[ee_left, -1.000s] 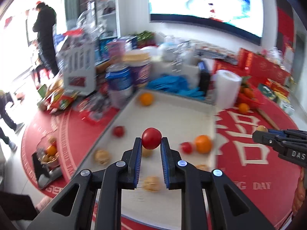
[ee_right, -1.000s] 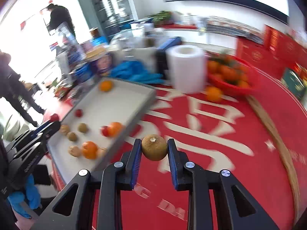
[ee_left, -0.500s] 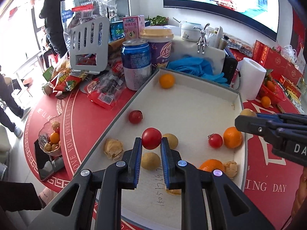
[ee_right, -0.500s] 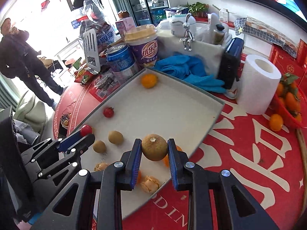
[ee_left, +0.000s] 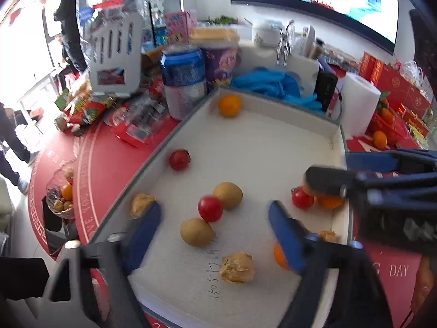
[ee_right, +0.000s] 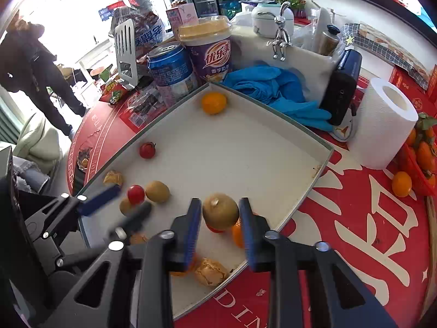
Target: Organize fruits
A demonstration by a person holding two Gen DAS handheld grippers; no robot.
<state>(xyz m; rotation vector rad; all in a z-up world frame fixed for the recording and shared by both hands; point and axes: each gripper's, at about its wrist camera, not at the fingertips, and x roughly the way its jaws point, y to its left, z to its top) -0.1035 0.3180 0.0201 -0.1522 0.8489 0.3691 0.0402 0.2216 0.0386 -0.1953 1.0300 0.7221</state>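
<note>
A white tray [ee_left: 273, 147] holds scattered fruit. My left gripper [ee_left: 215, 218] is open wide, and a red cherry tomato [ee_left: 209, 208] lies between its fingers among two brown longans [ee_left: 228, 195]. My right gripper [ee_right: 220, 220] is shut on a brown longan [ee_right: 220, 211] and holds it over the tray's [ee_right: 245, 147] near right corner, above an orange [ee_right: 237, 232] and a tomato. Another tomato [ee_left: 179, 159] and an orange [ee_left: 229, 105] lie farther back. Husked fruits [ee_left: 237, 267] lie near the front.
A blue can [ee_right: 170, 68], a purple cup [ee_right: 209, 52], blue gloves [ee_right: 273, 87], a black box [ee_right: 341, 87] and a paper roll [ee_right: 382, 125] crowd the tray's far side. A red basket of oranges [ee_right: 420, 153] stands at right on the red cloth.
My left gripper has opened and let go of the red tomato, which now lies in the tray. My right gripper has moved over the tray with the longan.
</note>
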